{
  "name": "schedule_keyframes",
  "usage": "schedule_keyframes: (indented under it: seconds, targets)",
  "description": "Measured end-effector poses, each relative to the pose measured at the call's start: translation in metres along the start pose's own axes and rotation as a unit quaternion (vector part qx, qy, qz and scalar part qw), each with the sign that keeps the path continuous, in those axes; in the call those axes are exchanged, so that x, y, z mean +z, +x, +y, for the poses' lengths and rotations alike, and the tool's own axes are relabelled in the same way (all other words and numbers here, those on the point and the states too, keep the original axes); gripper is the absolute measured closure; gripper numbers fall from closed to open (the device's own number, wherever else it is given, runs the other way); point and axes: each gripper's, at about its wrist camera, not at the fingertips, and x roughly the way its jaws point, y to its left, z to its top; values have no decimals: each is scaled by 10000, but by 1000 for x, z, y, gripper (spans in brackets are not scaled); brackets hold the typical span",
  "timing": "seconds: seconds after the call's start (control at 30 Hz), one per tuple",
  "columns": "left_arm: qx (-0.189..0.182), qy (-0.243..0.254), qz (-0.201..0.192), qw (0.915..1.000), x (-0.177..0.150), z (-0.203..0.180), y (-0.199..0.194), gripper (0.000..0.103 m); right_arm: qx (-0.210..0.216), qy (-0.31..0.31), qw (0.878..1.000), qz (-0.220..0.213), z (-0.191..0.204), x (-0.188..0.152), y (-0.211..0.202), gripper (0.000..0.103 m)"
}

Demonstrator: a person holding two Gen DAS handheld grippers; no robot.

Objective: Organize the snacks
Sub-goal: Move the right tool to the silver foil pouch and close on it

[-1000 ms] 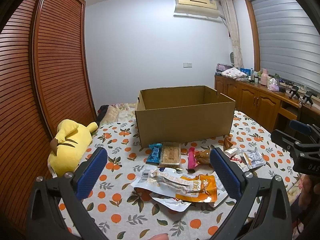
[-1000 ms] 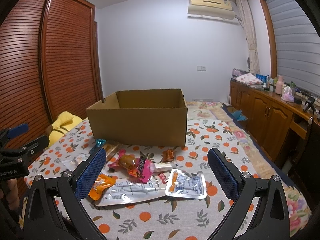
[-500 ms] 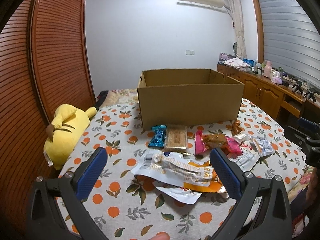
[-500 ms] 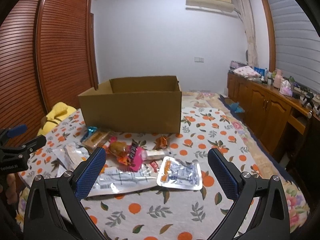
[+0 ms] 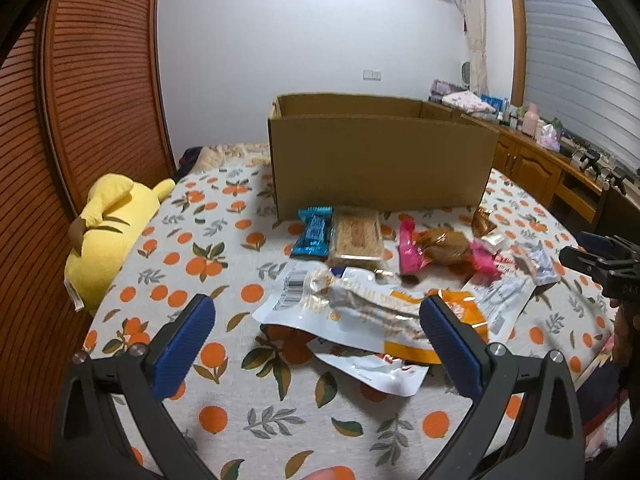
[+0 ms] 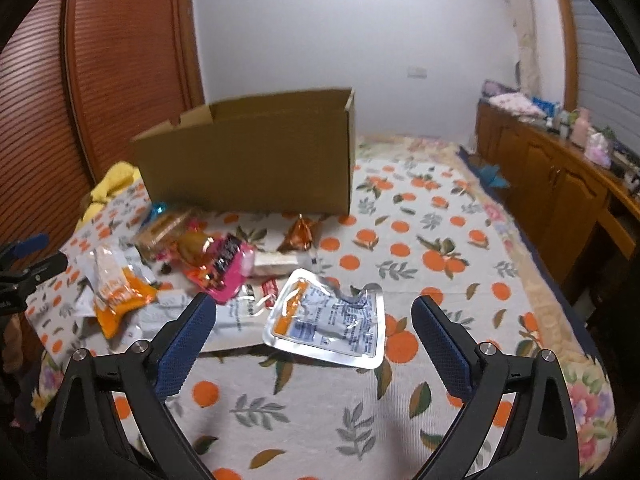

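An open cardboard box (image 5: 380, 164) (image 6: 256, 160) stands on an orange-patterned cloth. Snack packets lie in front of it: a blue wrapper (image 5: 314, 232), a clear-wrapped biscuit slab (image 5: 357, 236), a pink packet (image 5: 412, 252) (image 6: 228, 268), and a white-and-orange bag (image 5: 360, 312) (image 6: 116, 296). A silver pouch (image 6: 328, 320) lies nearest the right gripper. My left gripper (image 5: 316, 340) is open just short of the white-and-orange bag. My right gripper (image 6: 314, 340) is open, its fingers either side of the silver pouch's near edge. Neither holds anything.
A yellow plush toy (image 5: 108, 232) lies at the cloth's left edge by a slatted wooden wardrobe (image 5: 80, 100). Wooden cabinets (image 6: 560, 200) with bottles line the right wall. The right gripper (image 5: 608, 264) shows at the left wrist view's right edge.
Both grippers have lowered and moved forward toward the snack pile; the packets now loom larger and the box sits higher in each view. Both stay open.
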Motion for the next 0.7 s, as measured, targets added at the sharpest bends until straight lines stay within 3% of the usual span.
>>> schedule_keyframes:
  seconds: [0.2, 0.4, 0.57, 0.7]
  targets:
    - [-44, -82, 286, 9995, -3, 6, 14, 0, 237, 40, 9980, 591, -8, 1, 34, 5]
    - [-190, -113, 482, 9986, -2, 8, 23, 0, 114, 235, 9942, 1039, -23, 4, 58, 5]
    - [-377, -247, 688, 9966, 1, 10, 33, 0, 157, 167, 9921, 1233, -25, 3, 66, 6]
    - [-439, -290, 853, 9950, 5, 10, 43, 0, -63, -23, 9925, 1219, -18, 1, 66, 16]
